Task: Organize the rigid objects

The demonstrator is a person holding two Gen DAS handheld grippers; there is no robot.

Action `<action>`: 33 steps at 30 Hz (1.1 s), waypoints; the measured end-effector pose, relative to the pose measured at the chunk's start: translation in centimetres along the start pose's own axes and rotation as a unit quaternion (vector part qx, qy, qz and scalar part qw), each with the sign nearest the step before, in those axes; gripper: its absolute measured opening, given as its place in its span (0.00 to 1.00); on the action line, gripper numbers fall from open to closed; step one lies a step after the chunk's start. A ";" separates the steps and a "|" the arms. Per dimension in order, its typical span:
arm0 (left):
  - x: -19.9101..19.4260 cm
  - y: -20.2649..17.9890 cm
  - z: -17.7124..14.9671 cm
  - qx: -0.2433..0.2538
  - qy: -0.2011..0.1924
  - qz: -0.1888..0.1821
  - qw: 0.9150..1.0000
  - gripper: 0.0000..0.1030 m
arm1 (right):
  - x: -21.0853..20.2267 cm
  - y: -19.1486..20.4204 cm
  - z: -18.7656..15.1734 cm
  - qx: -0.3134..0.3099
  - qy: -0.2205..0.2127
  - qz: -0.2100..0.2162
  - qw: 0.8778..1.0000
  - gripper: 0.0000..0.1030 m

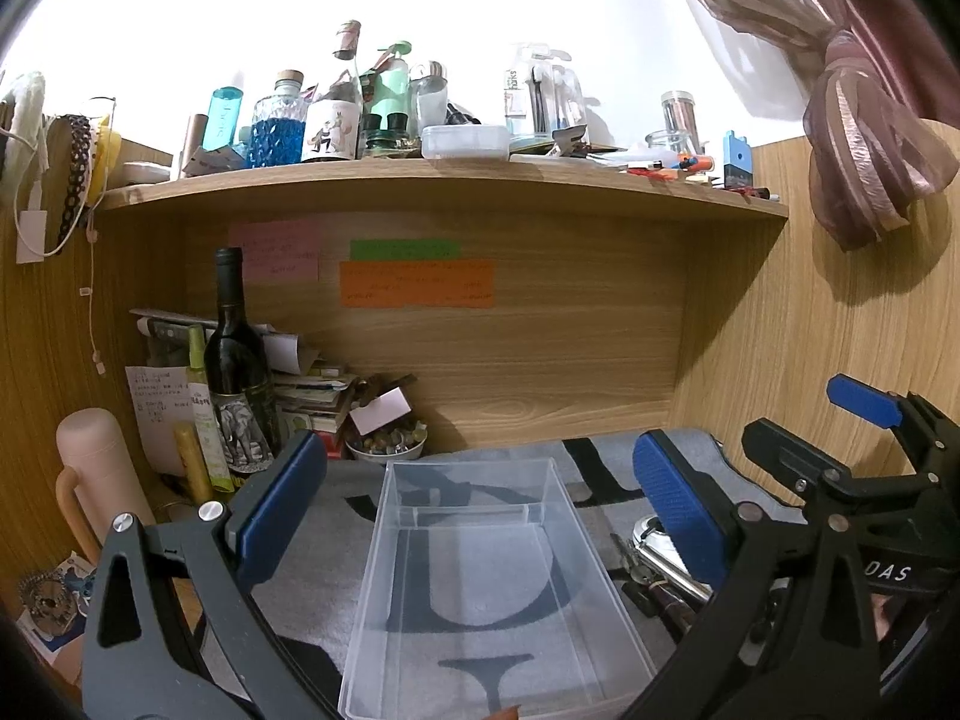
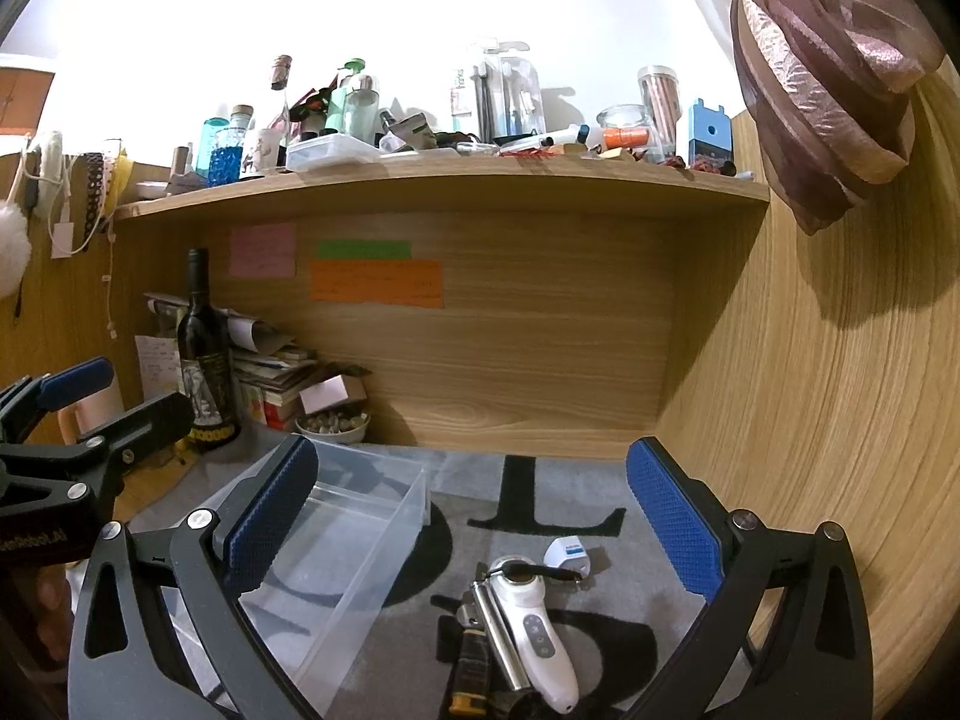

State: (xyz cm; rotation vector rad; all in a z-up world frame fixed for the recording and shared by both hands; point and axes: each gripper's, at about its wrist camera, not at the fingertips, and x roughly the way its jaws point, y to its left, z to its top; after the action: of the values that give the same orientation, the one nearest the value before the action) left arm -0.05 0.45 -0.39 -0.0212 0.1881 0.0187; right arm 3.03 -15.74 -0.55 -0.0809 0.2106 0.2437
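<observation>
Jaws of both grippers stand wide apart and hold nothing. Left gripper (image 1: 480,516) hangs over the clear rectangular plastic bin (image 1: 480,576), its blue pads either side of the bin's long walls without touching them. Right gripper (image 2: 474,516) hangs over a cluster of small items lying on the grey mat with large black letters (image 2: 600,480).

Bin position: on the mat, left of the cluster, open top up, interior bare. Its far short wall faces the wooden back panel (image 2: 540,348), with a strip of mat between them.

Cluster, just right of the bin: a white handheld device with grey buttons (image 2: 534,630), a chrome cylindrical bar (image 2: 501,636) touching its left side, a dark tool with a yellow end (image 2: 468,672) beside that, and a small white-and-blue box (image 2: 567,555) at the far end.

Open room: mat beyond the cluster, up to the back panel and the wooden right side wall (image 2: 810,420), is unoccupied. Left rear corner is crowded by a dark glass wine bottle (image 1: 234,372), stacked papers (image 1: 312,390) and a small bowl of pebbles (image 1: 387,444). An overhead wooden shelf (image 1: 444,180) limits height.
</observation>
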 end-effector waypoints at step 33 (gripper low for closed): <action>0.0 0.1 0.1 -0.002 0.002 -0.001 1.000 1.00 | -0.3 0.4 0.1 -0.005 -0.005 0.003 1.000 1.00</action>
State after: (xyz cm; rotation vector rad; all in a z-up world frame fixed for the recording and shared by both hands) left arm -0.01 0.54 -0.33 -0.0247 0.1920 0.0172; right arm 2.62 -15.42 -0.43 -0.0880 0.1989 0.2503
